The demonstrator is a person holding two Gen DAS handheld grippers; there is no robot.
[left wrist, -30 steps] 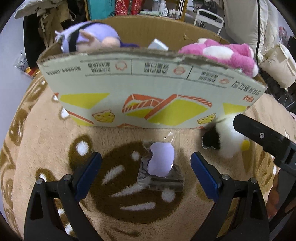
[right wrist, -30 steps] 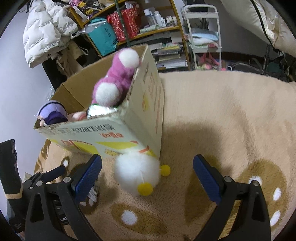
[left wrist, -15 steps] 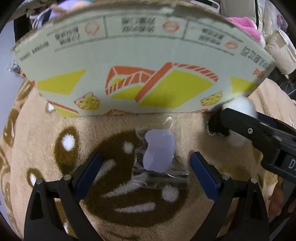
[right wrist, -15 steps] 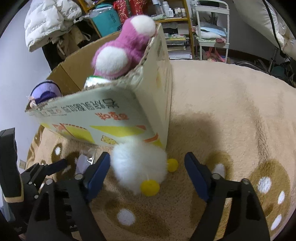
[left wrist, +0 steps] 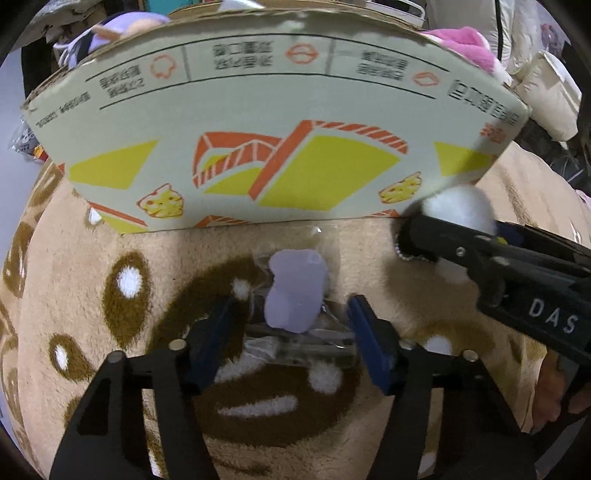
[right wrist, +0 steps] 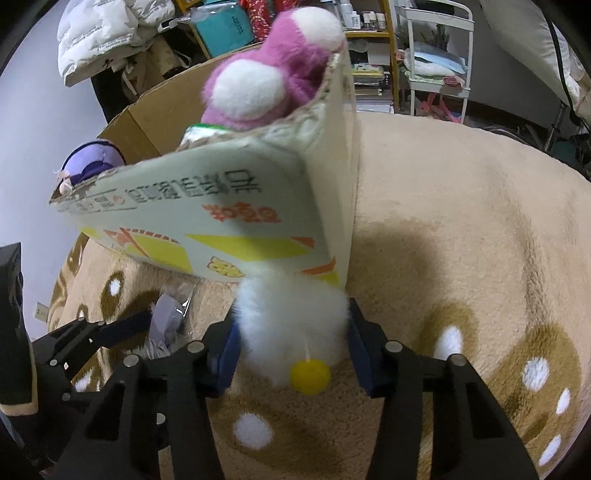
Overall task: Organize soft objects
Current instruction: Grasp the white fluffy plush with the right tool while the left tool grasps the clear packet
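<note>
A lavender soft toy (left wrist: 295, 291) in a crumpled clear bag lies on the plush rug just in front of the cardboard box (left wrist: 280, 122). My left gripper (left wrist: 295, 339) points down at it. Its jaws are closing and the blue pads (left wrist: 364, 343) touch the bag's sides. A white fluffy toy (right wrist: 291, 321) with a yellow pompom sits at the box's corner (right wrist: 332, 236). My right gripper (right wrist: 291, 343) is also closing, and its pads press into the fur on both sides. A pink plush (right wrist: 273, 74) and a purple plush (right wrist: 92, 162) lie inside the box.
The beige rug with brown and white patches (right wrist: 461, 229) stretches out to the right of the box. Shelves (right wrist: 258, 22), a white cart (right wrist: 436, 55) and a white jacket (right wrist: 107, 33) stand behind. A person's hand (left wrist: 554, 387) holds the right gripper's handle.
Both pairs of jaws went from wide open to closed in on their toys. Both grippers sank a little toward the rug, so the box fills more of each view.
</note>
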